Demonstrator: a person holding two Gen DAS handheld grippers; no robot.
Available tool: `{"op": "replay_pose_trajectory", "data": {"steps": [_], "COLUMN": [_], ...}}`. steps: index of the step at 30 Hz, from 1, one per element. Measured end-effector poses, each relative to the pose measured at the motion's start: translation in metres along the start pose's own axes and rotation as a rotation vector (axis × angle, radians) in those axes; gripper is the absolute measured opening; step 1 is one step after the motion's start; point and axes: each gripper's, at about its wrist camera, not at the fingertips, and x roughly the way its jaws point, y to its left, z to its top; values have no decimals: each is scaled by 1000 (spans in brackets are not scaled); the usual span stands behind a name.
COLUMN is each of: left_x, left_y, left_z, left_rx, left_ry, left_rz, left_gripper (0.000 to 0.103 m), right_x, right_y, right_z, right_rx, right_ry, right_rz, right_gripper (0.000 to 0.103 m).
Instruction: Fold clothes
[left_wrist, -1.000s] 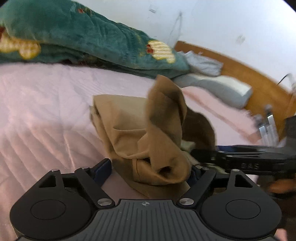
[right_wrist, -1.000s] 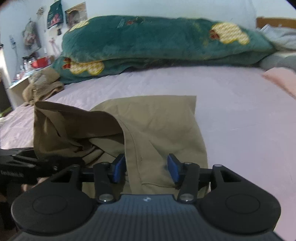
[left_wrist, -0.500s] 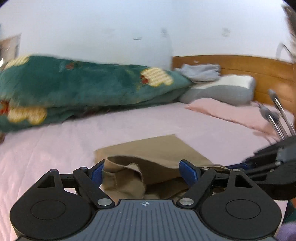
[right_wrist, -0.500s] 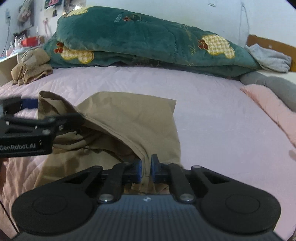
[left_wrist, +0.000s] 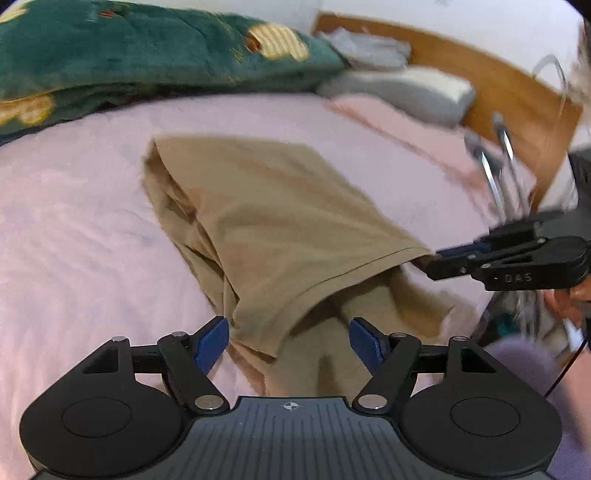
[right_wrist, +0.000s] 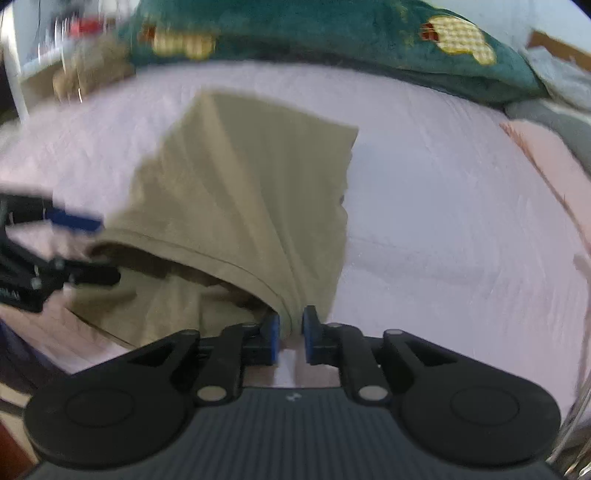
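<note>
Right now your right gripper (right_wrist: 290, 332) is pinched nearly closed on the hem corner of the tan garment (left_wrist: 280, 221); its jaws have just eased a little wider with the cloth between the blue pads, and the fabric looks gathered and taut there. Your left gripper (left_wrist: 289, 341) is wide open, jaws just drawn in slightly, with the near hem lying between the pads but not pressed, so it holds nothing.

The garment sits in the middle of the pink bed (left_wrist: 74, 240), half folded: the top layer is flat at the far end, loose and tented at the near edge, with a bunched layer under it.

Risks, as I judge them:
- The right grip is slackening. If it opens more, the hem slips out and the fold collapses.
- Only one corner is held, so pulling will skew the top layer and drag it off the layer below.
- If the left gripper closes where it is, it may catch both layers or the bedsheet too.
- The view is blurred; fast moves will wrinkle thin cloth.

Materials: the garment is thin, soft woven cloth with a stitched hem that creases easily. The bedsheet is quilted with ripple lines, slightly grippy. A plush green blanket (left_wrist: 147, 48) lies at the far side, a grey pillow (left_wrist: 406, 88) far right, against a wooden headboard (left_wrist: 498, 85).
</note>
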Motion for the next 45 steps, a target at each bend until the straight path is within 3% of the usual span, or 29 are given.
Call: {"op": "replay_pose_trajectory", "data": {"steps": [2,4,10,16,18,22,25,27,31,33,35,39,42,45], "left_x": [-19,-24,-9,38,67,134,174,186,194,196,198,190,175,147], "left_y": [-3,-9,1,40,63,96,107,108,101,98,101,107,105,89], "left_z": [5,11,35,113,138,167,172,173,181,185,191,212,240,259], "left_rx": [-13,-18,-199,-247,-308,-372,-402,-400,-346,-332,-334,-293,-224,-102], "left_ry": [-21,-21,-35,-79,-36,115,194,185,130,119,107,29,-44,-169], "left_rz": [3,8,60,160,180,235,226,220,190,186,165,138,163,222], "left_gripper": [88,90,90,90,90,90,90,90,82,77,68,59,57,57], "right_x": [-22,-37,-18,24,52,127,174,188,191,189,185,173,153,127], "right_y": [-13,-25,-48,-74,-88,-109,-114,-109,-92,-87,-82,-74,-66,-68], "right_z": [4,7,16,78,106,142,150,151,163,171,178,202,219,227], "right_rx": [83,140,274,338,363,419,494,476,332,266,219,163,84,67], "right_ry": [-60,-107,-98,-148,-129,26,127,140,116,87,38,-86,-209,-358], "right_rz": [85,151,148,167,171,178,215,244,238,233,234,215,178,173], "right_gripper": [25,59,60,61,60,60,59,56,26,21,17,15,15,15]}}
